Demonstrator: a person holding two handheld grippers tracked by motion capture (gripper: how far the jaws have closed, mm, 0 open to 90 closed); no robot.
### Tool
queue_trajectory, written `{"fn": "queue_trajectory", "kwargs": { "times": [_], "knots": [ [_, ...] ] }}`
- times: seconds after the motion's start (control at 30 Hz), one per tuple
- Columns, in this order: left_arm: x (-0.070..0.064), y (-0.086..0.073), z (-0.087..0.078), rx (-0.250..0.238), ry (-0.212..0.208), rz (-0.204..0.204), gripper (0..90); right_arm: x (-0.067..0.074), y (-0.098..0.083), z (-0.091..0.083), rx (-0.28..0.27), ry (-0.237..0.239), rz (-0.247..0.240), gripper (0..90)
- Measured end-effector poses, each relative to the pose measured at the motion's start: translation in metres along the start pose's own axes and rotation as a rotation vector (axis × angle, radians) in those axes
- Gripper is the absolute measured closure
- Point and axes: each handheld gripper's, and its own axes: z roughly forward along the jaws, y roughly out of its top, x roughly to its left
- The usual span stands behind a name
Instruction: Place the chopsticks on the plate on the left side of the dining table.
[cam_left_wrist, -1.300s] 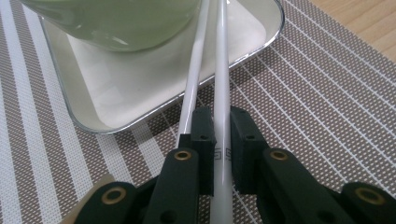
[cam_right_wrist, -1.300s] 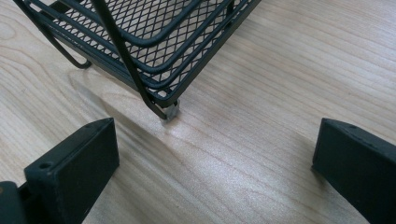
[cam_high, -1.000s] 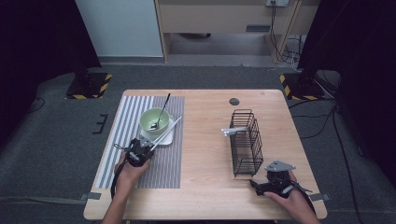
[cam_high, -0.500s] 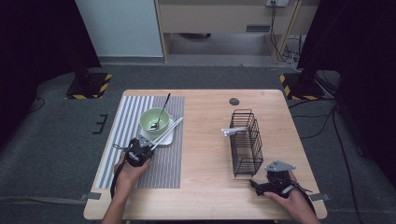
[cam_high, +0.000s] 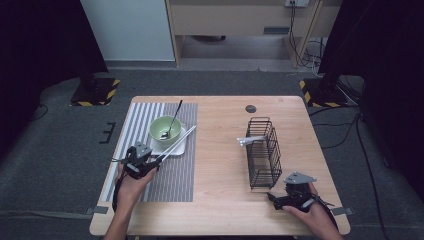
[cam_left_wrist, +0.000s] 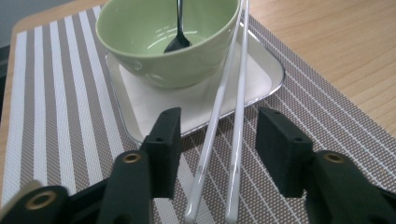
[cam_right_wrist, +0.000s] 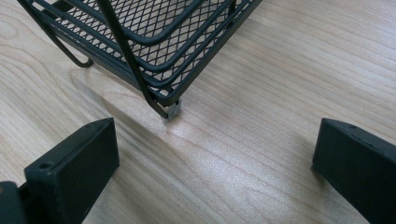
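A pair of white chopsticks (cam_left_wrist: 239, 93) leans on the rim of a white tray (cam_left_wrist: 273, 74), beside a pale green bowl (cam_left_wrist: 159, 44) holding a black spoon (cam_left_wrist: 178, 28). My left gripper (cam_left_wrist: 217, 135) straddles their near ends; its jaws have just been opening and stand clear of the sticks on both sides. In the high view the left gripper (cam_high: 151, 161) sits on the striped placemat (cam_high: 175, 175), with the chopsticks (cam_high: 177, 141) running up to the bowl (cam_high: 164, 129). My right gripper (cam_high: 274, 198) rests open near the front right edge, with bare wood between its jaws (cam_right_wrist: 215, 154).
A black wire basket (cam_high: 262, 150) stands right of centre with white utensils (cam_high: 249, 141) poking out of its left side; its near corner (cam_right_wrist: 154, 37) is just ahead of the right gripper. A small dark disc (cam_high: 250, 108) lies near the far edge.
The left gripper has lifted slightly at the near ends of the chopsticks, which stay lying toward the bowl. The right hand and the basket have kept still.
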Motion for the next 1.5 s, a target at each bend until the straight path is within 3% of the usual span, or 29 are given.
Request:
{"fn": "queue_trajectory", "kwargs": {
  "times": [0.2, 0.37, 0.73, 1.2, 1.5],
  "knots": [
    [-0.001, -0.009, 0.014, 0.088, -0.005, 0.035, 40.4, 0.000, 0.000, 0.000, 0.000, 0.000, 0.000, 0.4],
    [0.000, -0.014, 0.020, 0.133, -0.003, 0.049, 40.7, 0.000, 0.000, 0.000, 0.000, 0.000, 0.000, 0.4],
    [0.002, -0.017, 0.023, 0.149, -0.002, 0.052, 49.1, 0.000, 0.000, 0.000, 0.000, 0.001, 0.000, 0.3],
    [-0.002, -0.016, 0.026, 0.176, -0.008, 0.074, 70.3, 0.000, 0.000, 0.000, 0.000, 0.001, 0.000, 0.3],
    [-0.003, -0.015, 0.026, 0.181, -0.011, 0.086, 73.4, 0.000, 0.000, 0.000, 0.000, 0.001, -0.001, 0.3]
  ]
}}
